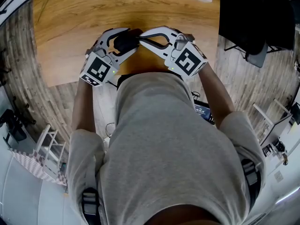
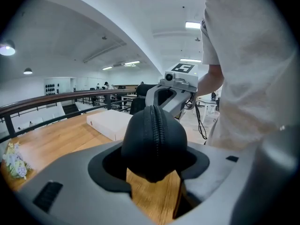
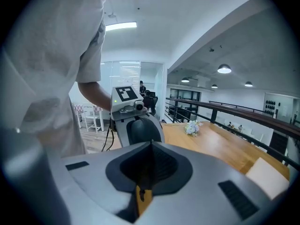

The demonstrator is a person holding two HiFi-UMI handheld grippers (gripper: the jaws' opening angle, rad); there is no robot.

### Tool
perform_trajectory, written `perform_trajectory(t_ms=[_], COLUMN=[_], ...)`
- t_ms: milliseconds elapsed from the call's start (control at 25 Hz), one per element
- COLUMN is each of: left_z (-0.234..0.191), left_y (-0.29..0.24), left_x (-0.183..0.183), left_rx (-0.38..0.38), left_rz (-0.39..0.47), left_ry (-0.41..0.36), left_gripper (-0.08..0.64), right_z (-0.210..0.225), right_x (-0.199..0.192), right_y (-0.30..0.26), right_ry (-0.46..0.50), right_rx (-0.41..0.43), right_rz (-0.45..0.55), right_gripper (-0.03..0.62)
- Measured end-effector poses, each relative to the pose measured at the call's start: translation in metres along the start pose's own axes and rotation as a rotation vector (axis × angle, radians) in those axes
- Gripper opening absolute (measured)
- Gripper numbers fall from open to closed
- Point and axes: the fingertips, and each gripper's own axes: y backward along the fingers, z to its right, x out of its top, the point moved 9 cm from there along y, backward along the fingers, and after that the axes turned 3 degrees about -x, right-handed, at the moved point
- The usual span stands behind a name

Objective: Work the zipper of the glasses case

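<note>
Clamps black oval zipped fabric glasses case (image 2: 154, 142) across its width in left gripper (image 1: 123, 41), spread wide and pressing on both sides, held up just over near edge of light wooden tabletop (image 1: 70, 27). Shows zipper track (image 2: 156, 125) running up over the facing end, closed as far as visible. Has right gripper (image 3: 151, 146) pressed fully together, tip right at the far end of the case; probably pinching the pull tab, but too small to confirm.

To do the step well: hold left clamp firm and steady, no rolling, to stop the case twisting. Pull along the track line, following the curve round the end, never away from it. Hold the pinch tight, go slow at the bend. Re-grip on any slip of the tab. Watch for the case squirting out of the wide hold. Ignore white flat box (image 2: 110, 123) further back on tabletop.
</note>
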Motion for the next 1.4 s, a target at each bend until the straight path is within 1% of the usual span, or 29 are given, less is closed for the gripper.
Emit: perform_trajectory(t_ms=[120, 200, 240, 320, 440, 600, 760, 880, 960, 1080, 1200, 1320, 1400], left_z=[-0.003, -0.005, -0.006, -0.005, -0.002, 0.001, 0.002, 0.001, 0.001, 0.003, 0.006, 0.007, 0.007], left_y=[-0.002, -0.005, -0.008, -0.011, -0.011, -0.005, 0.002, -0.003, -0.009, -0.015, -0.023, -0.032, -0.037], left_x=[0.000, -0.001, -0.003, -0.006, -0.008, -0.011, -0.018, -0.031, -0.042, -0.054, -0.064, -0.076, -0.085], left_rx=[0.028, 0.065, 0.082, 0.107, 0.152, 0.231, 0.274, 0.253, 0.219, 0.167, 0.160, 0.155, 0.151], left_rz=[-0.014, -0.017, -0.019, -0.023, 0.001, -0.005, -0.035, -0.090, -0.134, -0.176, -0.202, -0.206, -0.198], left_ry=[0.001, 0.012, 0.019, 0.032, 0.058, 0.096, 0.159, 0.159, 0.125, 0.070, 0.021, 0.040, 0.063], left_gripper=[0.273, 0.273, 0.273, 0.276, 0.310, 0.319, 0.318, 0.314, 0.308, 0.291, 0.284, 0.279, 0.279], right_z=[0.003, 0.004, 0.004, 0.001, -0.004, -0.008, -0.013, -0.016, -0.018, -0.023, -0.025, -0.025, -0.026], right_x=[0.004, 0.002, 0.001, 0.001, -0.004, -0.016, -0.023, -0.031, -0.036, -0.045, -0.054, -0.062, -0.064], right_y=[-0.002, -0.003, -0.004, -0.010, -0.020, -0.029, -0.037, -0.043, -0.047, -0.053, -0.058, -0.063, -0.067], right_ry=[-0.014, -0.029, -0.018, 0.037, 0.105, 0.121, 0.155, 0.155, 0.136, 0.106, 0.065, 0.008, 0.000], right_rx=[-0.017, -0.057, -0.076, -0.100, -0.117, -0.133, -0.159, -0.139, -0.113, -0.082, -0.069, -0.059, -0.060], right_rz=[0.012, 0.007, -0.004, -0.041, -0.100, -0.131, -0.166, -0.178, -0.179, -0.201, -0.223, -0.241, -0.263], right_gripper=[0.029, 0.028, 0.028, 0.028, 0.028, 0.028, 0.028, 0.028, 0.028, 0.028, 0.029, 0.029, 0.029])
